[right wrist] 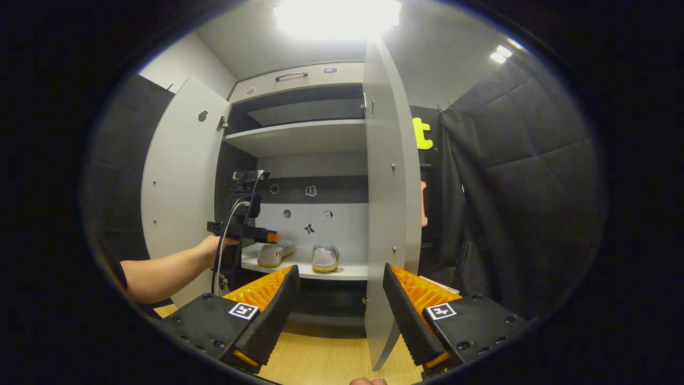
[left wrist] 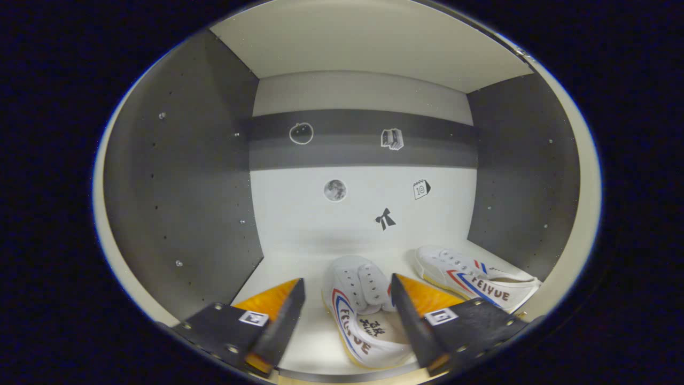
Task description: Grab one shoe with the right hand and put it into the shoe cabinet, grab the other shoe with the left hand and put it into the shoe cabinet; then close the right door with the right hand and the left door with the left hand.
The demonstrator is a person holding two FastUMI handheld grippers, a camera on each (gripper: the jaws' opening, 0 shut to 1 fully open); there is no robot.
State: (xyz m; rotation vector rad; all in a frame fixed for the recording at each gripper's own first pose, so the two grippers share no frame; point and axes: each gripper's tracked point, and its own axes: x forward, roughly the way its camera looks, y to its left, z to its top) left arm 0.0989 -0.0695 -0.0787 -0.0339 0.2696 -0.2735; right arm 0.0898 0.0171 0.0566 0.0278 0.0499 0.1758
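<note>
In the left gripper view, two white canvas shoes lie on the cabinet's lower shelf (left wrist: 288, 262). One shoe (left wrist: 357, 315) lies between the fingers of my left gripper (left wrist: 346, 280), which is open and reaches into the cabinet; the shoe rests on the shelf close to the right finger. The other shoe (left wrist: 475, 278) lies to the right against the side wall. My right gripper (right wrist: 340, 267) is open and holds nothing, well back from the cabinet. From there I see both shoes (right wrist: 275, 254) (right wrist: 325, 258) on the shelf and the left gripper (right wrist: 270, 235) held by a hand.
Both cabinet doors stand open: the left door (right wrist: 181, 187) swung wide, the right door (right wrist: 387, 214) edge-on just ahead of my right gripper. A higher shelf (right wrist: 299, 136) sits above. Wooden floor (right wrist: 320, 353) lies below. A dark padded wall (right wrist: 513, 187) is on the right.
</note>
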